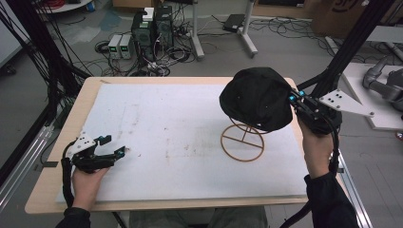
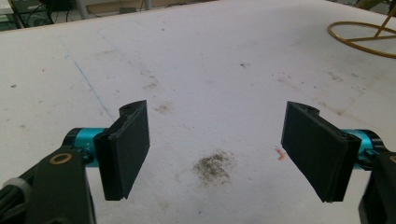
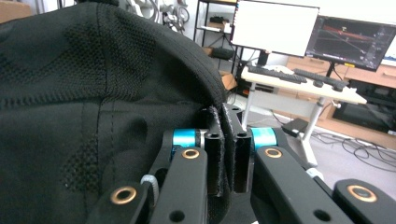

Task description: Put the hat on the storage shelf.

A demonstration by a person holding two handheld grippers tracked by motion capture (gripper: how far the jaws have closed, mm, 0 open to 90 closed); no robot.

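At the left of the counter (image 1: 142, 90), your left gripper (image 1: 114, 147) rests low on the white mat (image 1: 180, 118), its fingers (image 2: 128, 147) spread wide with nothing between them; the left gripper view shows only stained mat in the gap. Ahead of it lies open mat all the way to the wire stand (image 1: 242, 140), whose ring base sits right of centre with a thin upright rising from it.

Above that stand hangs the black cap (image 1: 256, 102), pinched at its right edge by your right gripper (image 1: 295, 99). In the right gripper view the fingers (image 3: 214, 158) stand nearly closed on a fold of the cap's fabric (image 3: 93, 93), with the crown bulging away to the left.

The step in hand looks like the cap either going onto or coming off the stand; the pictures do not settle which, nor whether the cap touches the upright beneath it. If you are seating it, the next move calls for centring the crown over the stand's top before lowering, and the light stand may tip or slide, so the idle left gripper could steady the ring.

Room is generous on the left; on the right, your hand works close to the counter's edge, with a black frame post (image 1: 351, 42) just beyond.
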